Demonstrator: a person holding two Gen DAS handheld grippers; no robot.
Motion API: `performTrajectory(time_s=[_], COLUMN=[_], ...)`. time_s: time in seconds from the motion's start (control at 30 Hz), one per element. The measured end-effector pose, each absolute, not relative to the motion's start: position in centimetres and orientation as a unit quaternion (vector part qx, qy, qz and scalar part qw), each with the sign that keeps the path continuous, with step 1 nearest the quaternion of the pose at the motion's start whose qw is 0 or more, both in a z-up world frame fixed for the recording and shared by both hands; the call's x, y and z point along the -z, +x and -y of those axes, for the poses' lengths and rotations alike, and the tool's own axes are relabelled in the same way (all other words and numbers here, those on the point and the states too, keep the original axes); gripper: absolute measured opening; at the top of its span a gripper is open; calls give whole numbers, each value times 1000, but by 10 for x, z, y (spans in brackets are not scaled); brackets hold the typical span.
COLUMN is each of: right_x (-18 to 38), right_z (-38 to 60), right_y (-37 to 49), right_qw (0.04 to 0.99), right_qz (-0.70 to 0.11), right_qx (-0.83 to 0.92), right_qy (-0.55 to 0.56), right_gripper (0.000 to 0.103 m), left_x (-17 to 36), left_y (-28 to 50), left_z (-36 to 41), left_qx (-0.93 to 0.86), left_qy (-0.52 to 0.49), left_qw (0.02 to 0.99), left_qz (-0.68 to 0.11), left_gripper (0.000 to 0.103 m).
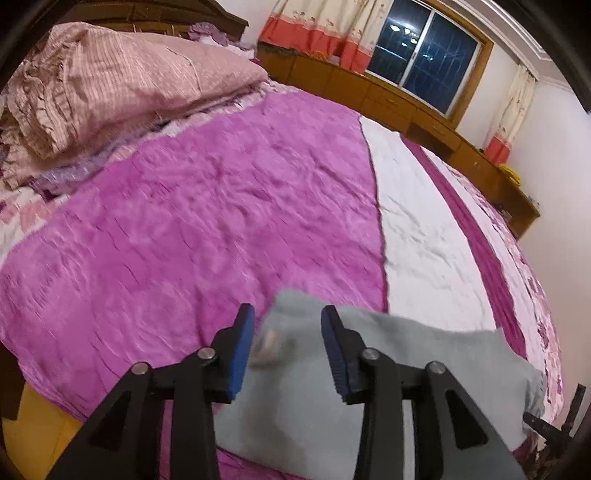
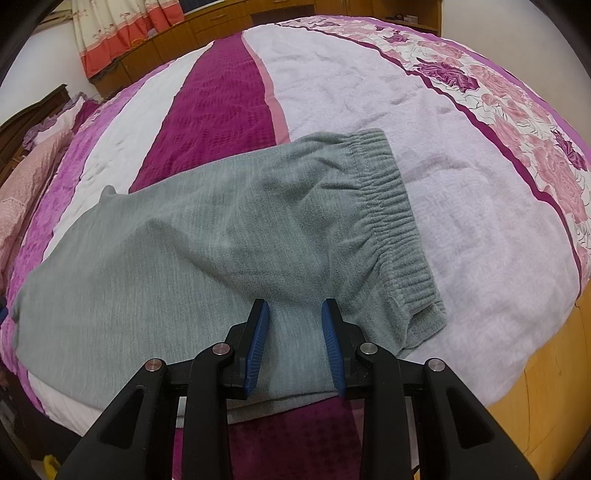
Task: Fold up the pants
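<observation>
Pants [image 2: 229,236], grey fleece, lie flat on the bed [image 2: 461,206]; only my right view shows the elastic waistband [image 2: 391,210]. Left tongs [image 1: 288,314] open, empty; right tongs [image 2: 295,308] parted, grip unclear.

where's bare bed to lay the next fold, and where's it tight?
Free: the magenta blanket between the pink quilt pile and the white stripe; also the lavender towel beyond the waistband. Crowded: near edge, covered by the grey pants under both grippers.

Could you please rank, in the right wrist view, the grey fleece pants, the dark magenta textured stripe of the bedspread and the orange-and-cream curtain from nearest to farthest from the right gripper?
1. Grey fleece pants: directly under the right gripper.
2. Dark magenta textured stripe: beyond the pants, mid-bed.
3. Orange-and-cream curtain: far wall, upper left.
</observation>
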State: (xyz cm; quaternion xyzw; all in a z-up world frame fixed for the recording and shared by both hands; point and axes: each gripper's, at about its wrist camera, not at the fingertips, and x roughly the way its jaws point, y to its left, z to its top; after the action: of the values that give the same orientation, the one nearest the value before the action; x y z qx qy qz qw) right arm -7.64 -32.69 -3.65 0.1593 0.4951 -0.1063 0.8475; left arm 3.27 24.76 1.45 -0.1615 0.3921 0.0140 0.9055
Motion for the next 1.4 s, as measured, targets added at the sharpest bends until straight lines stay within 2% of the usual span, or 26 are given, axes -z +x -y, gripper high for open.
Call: performTrajectory(time_s=[0.3, 0.93, 0.97, 1.0, 1.07, 1.2, 1.4], right_x=[35, 36, 37, 36, 36, 36, 36], right_z=[326, 326, 325, 325, 325, 326, 326], right_y=[-76, -75, -76, -76, -75, -75, -74], right_qw=[848, 848, 848, 848, 848, 848, 847], right_qz=[-494, -495, -495, -495, -495, -495, -498], right_qx=[110, 110, 109, 109, 109, 109, 109], right_qy=[157, 156, 156, 156, 156, 156, 152], right_gripper=[23, 23, 23, 23, 23, 23, 23], left_x=[1, 20, 19, 19, 15, 7, 25], left_y=[64, 32, 32, 32, 30, 33, 66], left_z=[-249, -202, -201, -198, -196, -205, -205], left_qx=[-25, 45, 45, 45, 44, 25, -16], left_qy=[-135, -76, -71, -64, -49, -49, 42], left_qw=[910, 904, 905, 907, 913, 921, 910], left_qz=[-391, -417, -416, -414, -403, -385, -413], left_gripper=[40, 40, 39, 27, 11, 8, 8])
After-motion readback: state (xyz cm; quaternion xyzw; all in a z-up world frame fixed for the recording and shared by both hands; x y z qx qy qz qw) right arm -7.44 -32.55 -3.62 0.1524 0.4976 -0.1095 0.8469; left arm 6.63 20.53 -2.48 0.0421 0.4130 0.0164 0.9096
